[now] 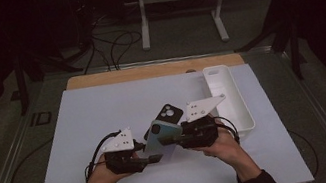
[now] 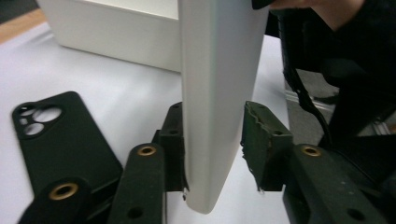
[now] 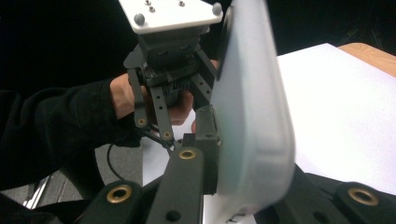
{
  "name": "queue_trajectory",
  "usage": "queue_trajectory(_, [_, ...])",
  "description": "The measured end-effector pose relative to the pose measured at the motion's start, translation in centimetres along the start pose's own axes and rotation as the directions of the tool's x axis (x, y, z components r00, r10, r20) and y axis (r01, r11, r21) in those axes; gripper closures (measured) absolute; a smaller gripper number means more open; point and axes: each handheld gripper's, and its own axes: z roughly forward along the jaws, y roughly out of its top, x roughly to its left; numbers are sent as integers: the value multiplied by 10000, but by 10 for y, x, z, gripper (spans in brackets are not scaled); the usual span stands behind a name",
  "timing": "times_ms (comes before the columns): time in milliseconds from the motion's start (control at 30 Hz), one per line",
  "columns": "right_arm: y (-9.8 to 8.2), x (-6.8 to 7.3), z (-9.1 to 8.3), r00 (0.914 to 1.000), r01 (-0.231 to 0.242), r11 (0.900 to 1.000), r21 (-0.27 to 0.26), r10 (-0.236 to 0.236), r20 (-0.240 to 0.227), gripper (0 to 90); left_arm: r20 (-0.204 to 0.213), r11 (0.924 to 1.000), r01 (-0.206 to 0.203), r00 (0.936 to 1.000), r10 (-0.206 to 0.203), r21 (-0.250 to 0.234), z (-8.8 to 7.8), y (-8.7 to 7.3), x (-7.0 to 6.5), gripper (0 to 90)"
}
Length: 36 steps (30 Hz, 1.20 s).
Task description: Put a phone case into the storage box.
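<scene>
The right tool (image 1: 180,142) is pinching the pale phone (image 1: 162,140) tight above the bench (image 1: 103,107); the left tool (image 1: 155,158) is standing partly spread around its lower edge, one pad touching.

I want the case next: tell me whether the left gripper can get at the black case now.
Probably not yet: the left gripper has its jaws astride the pale phone that the right gripper clamps. The black case lies uncovered just beyond, so backing off the phone should free the way.
</scene>
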Motion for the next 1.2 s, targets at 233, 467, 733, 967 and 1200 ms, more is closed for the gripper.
queue_trajectory(233, [5,2,-1,9994,310,9995,103,-308,-127,777,504,9996,-103,9987,89,263,7,-1,-2,745])
queue_trajectory(467, [6,3,4,9974,431,9989,181,-440,564,595,138,9986,-111,9999,104,511,12,-1,-2,805])
queue_trajectory(733, [3,0,4,9871,199,9998,39,-203,1590,391,-485,9990,-41,9988,63,455,11,-1,-1,811])
queue_trajectory(967, [2,-3,3,9737,-98,9999,-87,115,2277,231,-907,9995,121,9958,-93,303,9,-2,1,811])
queue_trajectory(1200, [1,-3,2,9533,-428,9989,-208,470,2983,143,-1481,9983,549,9876,-515,194,6,-3,6,810])
